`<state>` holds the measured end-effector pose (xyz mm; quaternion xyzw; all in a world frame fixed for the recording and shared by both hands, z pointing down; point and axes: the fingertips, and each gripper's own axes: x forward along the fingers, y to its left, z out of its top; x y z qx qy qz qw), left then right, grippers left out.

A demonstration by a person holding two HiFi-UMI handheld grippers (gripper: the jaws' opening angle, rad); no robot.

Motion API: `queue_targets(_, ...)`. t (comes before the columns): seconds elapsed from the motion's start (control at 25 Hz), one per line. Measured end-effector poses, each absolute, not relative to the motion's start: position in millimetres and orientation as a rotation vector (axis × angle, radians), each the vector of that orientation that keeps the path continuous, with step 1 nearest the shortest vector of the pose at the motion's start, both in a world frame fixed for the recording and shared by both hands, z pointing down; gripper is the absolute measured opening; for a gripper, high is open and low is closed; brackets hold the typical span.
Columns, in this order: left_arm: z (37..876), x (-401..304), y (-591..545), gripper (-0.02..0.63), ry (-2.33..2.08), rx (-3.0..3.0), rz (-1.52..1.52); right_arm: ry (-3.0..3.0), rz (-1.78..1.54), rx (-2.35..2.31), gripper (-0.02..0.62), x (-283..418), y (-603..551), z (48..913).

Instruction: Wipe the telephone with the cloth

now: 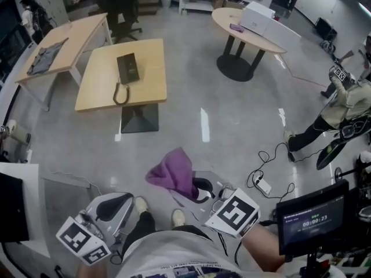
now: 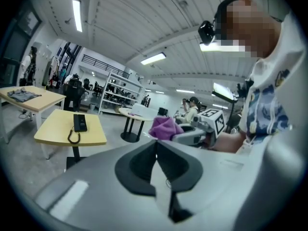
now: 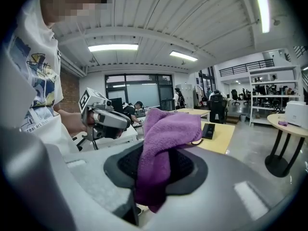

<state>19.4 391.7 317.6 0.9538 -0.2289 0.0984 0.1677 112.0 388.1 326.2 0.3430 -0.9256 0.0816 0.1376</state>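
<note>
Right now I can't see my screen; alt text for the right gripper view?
The right gripper is shut on a purple cloth bunched above its jaws. Beyond, a black telephone lies on a wooden table.

One telephone [image 1: 127,68], one cloth [image 1: 173,172], three wooden tables [image 1: 98,88] [image 1: 75,39] [image 1: 225,16], two tools [image 1: 120,201] [image 1: 200,189]

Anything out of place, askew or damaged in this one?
Nothing spilled or damaged. The telephone lies flat on the table, its cord looped toward the near edge; the cloth hangs bunched from the shut right gripper.
</note>
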Motion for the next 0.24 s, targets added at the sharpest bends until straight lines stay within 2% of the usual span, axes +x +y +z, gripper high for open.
queue_targets(0.24, 311, -7, 403, 0.005, -0.686, 2.713, 0.279, -2.677, 0.207, 1.022, 0.114, 106, 405, 323)
